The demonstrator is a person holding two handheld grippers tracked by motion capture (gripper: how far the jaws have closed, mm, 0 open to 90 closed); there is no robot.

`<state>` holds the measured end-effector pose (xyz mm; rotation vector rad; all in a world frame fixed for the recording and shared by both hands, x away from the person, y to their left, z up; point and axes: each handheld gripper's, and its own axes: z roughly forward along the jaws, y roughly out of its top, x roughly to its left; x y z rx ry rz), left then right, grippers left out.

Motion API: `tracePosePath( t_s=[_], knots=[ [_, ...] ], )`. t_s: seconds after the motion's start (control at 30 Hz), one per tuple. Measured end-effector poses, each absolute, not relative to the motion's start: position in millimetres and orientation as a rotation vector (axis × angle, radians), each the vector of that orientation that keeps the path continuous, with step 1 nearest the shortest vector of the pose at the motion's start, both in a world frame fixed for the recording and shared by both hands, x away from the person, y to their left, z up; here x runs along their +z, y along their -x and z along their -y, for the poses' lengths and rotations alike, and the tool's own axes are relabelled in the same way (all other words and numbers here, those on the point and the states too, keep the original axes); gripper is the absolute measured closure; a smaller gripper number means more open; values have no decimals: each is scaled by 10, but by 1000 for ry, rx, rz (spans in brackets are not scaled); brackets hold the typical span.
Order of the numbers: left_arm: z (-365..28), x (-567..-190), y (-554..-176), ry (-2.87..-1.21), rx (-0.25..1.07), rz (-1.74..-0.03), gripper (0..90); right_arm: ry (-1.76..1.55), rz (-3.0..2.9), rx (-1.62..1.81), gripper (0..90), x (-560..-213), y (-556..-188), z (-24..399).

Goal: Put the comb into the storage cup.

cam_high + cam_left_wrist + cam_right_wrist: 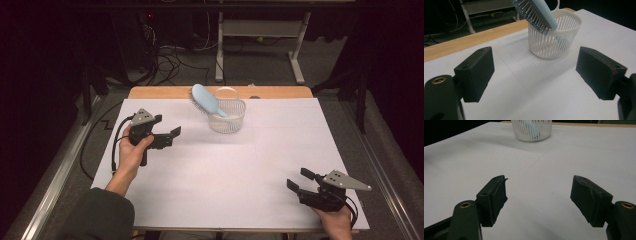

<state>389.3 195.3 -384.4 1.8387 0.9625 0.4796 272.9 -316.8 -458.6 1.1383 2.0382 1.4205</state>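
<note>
A pale blue hairbrush (pixel 206 100) leans handle-down in a white slatted basket (pixel 227 117) at the table's far middle, bristle head sticking out up and to the left. My left gripper (pixel 169 127) hovers left of the basket, open and empty, jaws pointing at it. Seen from the left gripper view, the basket (pixel 554 37) and the brush (pixel 536 15) stand just beyond the spread jaws. My right gripper (pixel 299 179) is open and empty near the front right corner. From the right gripper view the basket (pixel 532 130) is far off.
White paper (pixel 225 170) covers the table, and a wooden strip (pixel 160 92) shows along the far edge. A clear round container (pixel 226 93) stands behind the basket. Cables and a desk frame (pixel 260 45) lie on the floor beyond.
</note>
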Motion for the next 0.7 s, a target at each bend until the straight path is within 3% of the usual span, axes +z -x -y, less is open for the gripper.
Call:
tracePosePath(
  t_s=[0.7],
  knots=[
    [-2059, -3870, -3810, -1828, 489, -974, 161, -1139, -2040, 1418, 296, -4586, -2729, 3165]
  ],
)
